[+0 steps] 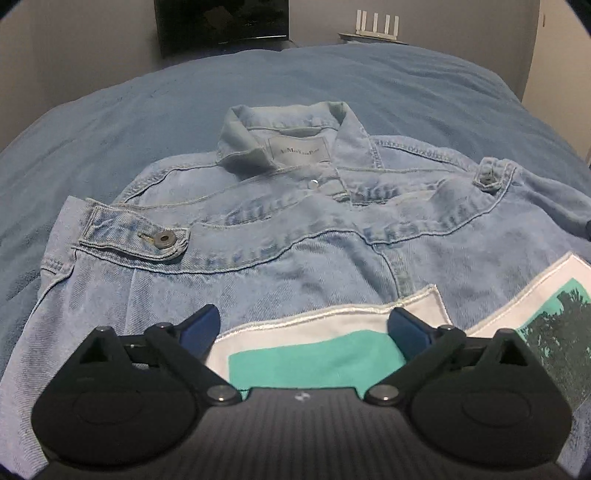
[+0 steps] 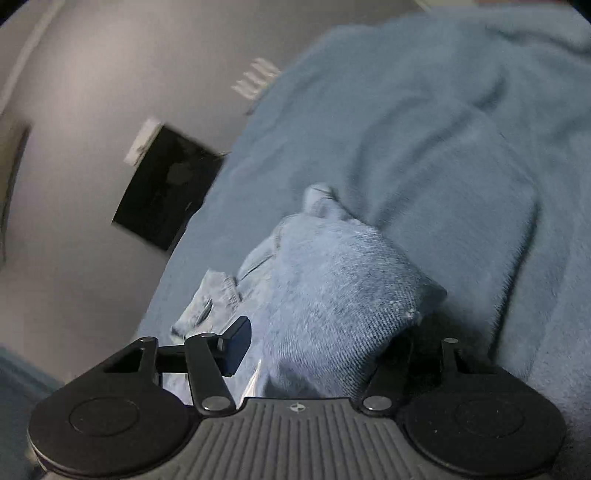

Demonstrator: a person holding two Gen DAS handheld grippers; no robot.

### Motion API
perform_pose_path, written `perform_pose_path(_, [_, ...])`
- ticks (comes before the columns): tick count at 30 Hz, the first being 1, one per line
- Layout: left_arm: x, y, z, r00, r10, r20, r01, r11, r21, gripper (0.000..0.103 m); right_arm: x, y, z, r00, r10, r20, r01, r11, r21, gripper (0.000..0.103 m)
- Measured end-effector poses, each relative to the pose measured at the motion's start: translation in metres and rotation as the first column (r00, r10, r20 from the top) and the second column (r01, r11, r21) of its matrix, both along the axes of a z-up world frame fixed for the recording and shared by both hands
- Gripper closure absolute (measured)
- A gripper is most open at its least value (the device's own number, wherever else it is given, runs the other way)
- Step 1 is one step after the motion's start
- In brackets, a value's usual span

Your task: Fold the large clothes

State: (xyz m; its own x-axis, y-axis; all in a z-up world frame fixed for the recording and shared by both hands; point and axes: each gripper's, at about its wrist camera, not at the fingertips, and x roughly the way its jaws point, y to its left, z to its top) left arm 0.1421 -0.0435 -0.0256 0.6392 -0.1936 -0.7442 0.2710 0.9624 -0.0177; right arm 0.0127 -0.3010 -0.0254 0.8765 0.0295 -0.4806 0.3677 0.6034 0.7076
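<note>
A light blue denim jacket (image 1: 280,236) lies on the blue bed cover (image 1: 184,107), collar at the far side, sleeves folded in. A white patch with a teal print (image 1: 314,354) sits on its near part. My left gripper (image 1: 310,325) is open just above that patch, holding nothing. In the right wrist view a fold of the denim jacket (image 2: 332,295) lies between the jaws of my right gripper (image 2: 325,343). Its left finger (image 2: 236,343) shows; the right finger is hidden under the cloth. The jaws stand wide apart.
A dark screen (image 1: 221,26) and a white router (image 1: 373,24) stand beyond the bed's far edge against a grey wall. The bed cover (image 2: 443,147) is rumpled to the right of the jacket in the right wrist view.
</note>
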Motion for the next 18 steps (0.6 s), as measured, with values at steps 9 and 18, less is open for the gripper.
perform_pose_path(9, [0.005, 0.013, 0.009, 0.996, 0.051, 0.067, -0.052, 0.999, -0.001, 0.004, -0.001, -0.014, -0.008, 0.998, -0.056, -0.019, 0.058, 0.993, 0.104, 0.045])
perform_pose_path(18, [-0.004, 0.069, 0.036, 0.993, 0.105, 0.056, -0.103, 0.994, -0.047, 0.004, 0.004, 0.001, 0.019, 1.0, 0.013, -0.002, -0.013, 0.996, -0.083, 0.069])
